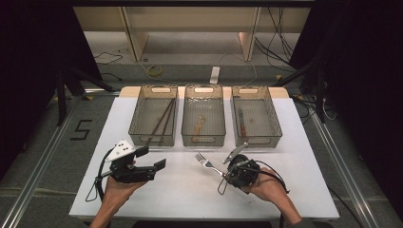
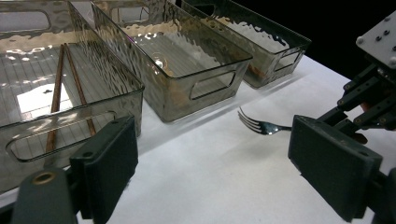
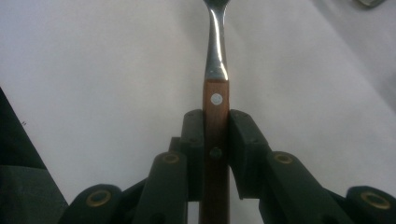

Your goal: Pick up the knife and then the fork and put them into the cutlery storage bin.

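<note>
Now right hand-held gripper (image 1: 227,172) level, clamping fork (image 1: 206,163), tines pointing left

Three bins stand in a row across the upper middle of the table (image 1: 294,156): the left bin (image 1: 153,115) holds chopsticks (image 1: 163,119), the middle bin (image 1: 204,115) perhaps a spoon (hard to tell), the right bin (image 1: 255,116) a knife (image 1: 241,122). Below them, right of centre, lies the fork (image 1: 207,163).

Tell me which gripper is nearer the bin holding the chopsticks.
Left. The left gripper sits open just in front of the chopstick bin, while the right gripper, gripping the fork, sits farther off toward the right-hand bin.
</note>
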The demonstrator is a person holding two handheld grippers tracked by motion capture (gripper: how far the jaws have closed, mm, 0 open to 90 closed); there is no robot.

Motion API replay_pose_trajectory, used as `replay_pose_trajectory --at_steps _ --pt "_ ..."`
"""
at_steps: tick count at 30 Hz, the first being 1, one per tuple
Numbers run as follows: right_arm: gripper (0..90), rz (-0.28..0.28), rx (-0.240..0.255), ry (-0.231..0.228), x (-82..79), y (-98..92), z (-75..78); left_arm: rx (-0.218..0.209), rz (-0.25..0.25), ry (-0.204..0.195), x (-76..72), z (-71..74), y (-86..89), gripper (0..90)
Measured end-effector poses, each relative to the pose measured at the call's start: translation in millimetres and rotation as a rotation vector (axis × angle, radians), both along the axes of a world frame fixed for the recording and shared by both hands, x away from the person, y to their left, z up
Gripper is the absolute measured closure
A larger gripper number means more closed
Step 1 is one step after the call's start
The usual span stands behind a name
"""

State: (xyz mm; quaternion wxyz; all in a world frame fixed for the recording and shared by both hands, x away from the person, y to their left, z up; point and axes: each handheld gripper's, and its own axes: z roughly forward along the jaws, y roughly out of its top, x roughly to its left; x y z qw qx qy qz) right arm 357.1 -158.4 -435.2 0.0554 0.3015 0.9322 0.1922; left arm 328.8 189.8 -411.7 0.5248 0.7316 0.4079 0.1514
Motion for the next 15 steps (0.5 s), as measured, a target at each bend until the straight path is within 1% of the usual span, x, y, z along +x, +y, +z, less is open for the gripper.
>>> replay_pose_trajectory --at_steps 6,11,13,15 --pt "77.3 -0.014 0.008 -0.015 2.9 -6.5 4.1 0.001 -0.001 0.000 0.2 -0.2 0.0 15.4" --pt "77.3 -0.041 0.038 -0.032 8.3 -17.5 12.8 -0.001 -0.001 0.000 0.2 -0.2 0.3 15.3" --pt "77.3 -0.047 0.043 -0.036 9.6 -19.8 14.5 0.000 -0.001 0.000 0.2 -0.2 0.3 15.3" --pt "77.3 -0.067 0.057 -0.050 14.6 -27.0 19.5 0.000 0.000 -0.001 0.2 -0.2 0.4 15.3"
